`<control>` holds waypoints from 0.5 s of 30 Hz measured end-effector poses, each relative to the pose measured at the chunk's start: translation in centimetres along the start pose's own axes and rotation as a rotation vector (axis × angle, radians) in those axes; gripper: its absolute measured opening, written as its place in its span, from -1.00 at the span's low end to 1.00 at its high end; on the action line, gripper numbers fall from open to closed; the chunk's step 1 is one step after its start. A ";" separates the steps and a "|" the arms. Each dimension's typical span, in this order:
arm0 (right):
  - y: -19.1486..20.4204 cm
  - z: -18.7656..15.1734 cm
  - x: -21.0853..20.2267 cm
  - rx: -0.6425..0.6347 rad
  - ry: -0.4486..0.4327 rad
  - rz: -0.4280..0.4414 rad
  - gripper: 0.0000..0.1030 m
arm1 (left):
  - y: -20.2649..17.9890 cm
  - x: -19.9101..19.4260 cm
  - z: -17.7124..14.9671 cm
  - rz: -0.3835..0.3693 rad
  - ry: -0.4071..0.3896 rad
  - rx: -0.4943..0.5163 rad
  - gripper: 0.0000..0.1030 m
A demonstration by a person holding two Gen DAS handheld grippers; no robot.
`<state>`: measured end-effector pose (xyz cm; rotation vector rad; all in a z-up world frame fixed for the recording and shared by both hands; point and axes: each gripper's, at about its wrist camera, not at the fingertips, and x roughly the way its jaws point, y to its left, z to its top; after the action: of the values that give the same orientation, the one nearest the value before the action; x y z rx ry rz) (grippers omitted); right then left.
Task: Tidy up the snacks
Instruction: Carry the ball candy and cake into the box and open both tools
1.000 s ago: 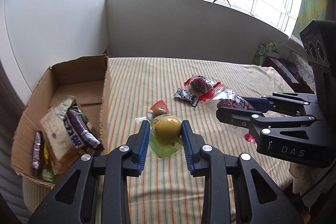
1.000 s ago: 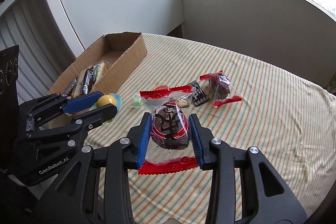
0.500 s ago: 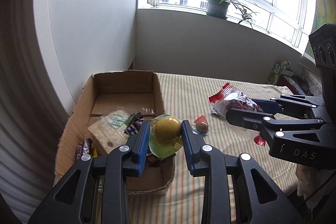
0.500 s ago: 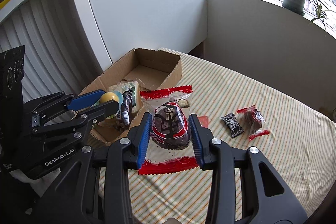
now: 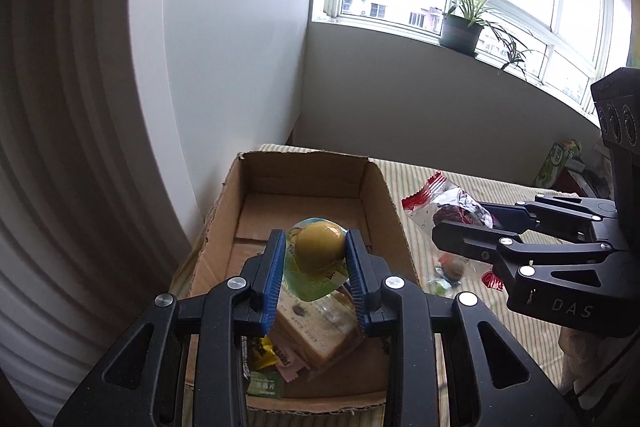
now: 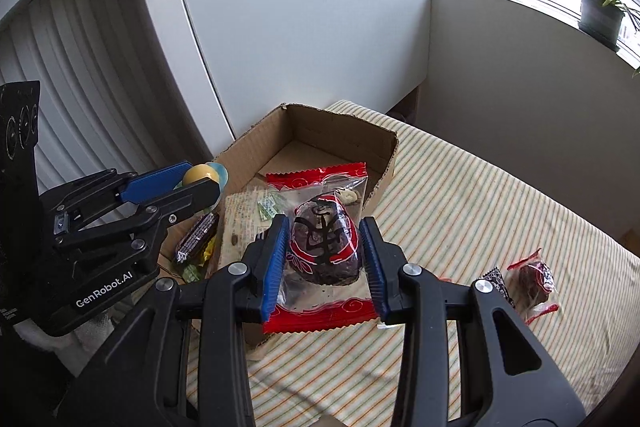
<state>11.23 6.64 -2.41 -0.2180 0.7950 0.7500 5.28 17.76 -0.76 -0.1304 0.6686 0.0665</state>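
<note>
left wrist: down over cardboard box [image 5: 304, 187] | right wrist: likewise, from its right | shared: box

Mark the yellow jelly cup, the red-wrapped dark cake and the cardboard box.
yellow jelly cup [image 5: 320, 245], left wrist view, on its yellow dome.
red-wrapped dark cake [image 6: 324, 247], right wrist view, on the dark cake behind the clear window.
cardboard box [image 5: 382, 203], left wrist view, on its right wall.

Yellow jelly cup [image 5: 320, 247] and red-wrapped dark cake [image 6: 323, 247] — both above cardboard box [image 5: 376, 187].
</note>
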 end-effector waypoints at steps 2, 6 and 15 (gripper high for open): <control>0.3 0.5 1.0 -0.008 0.006 -0.001 -0.26 | 0.5 0.5 0.2 0.007 0.004 0.000 -0.44; 0.8 1.0 2.5 -0.020 0.023 0.008 -0.26 | 1.4 1.6 0.6 0.017 0.018 -0.008 -0.44; 0.7 1.3 4.8 -0.016 0.049 0.017 -0.25 | 1.9 2.9 0.9 0.024 0.043 -0.015 -0.44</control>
<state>13.71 10.26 -4.86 -0.2454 0.8383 0.7699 7.95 19.79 -2.06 -0.1385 0.7128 0.0920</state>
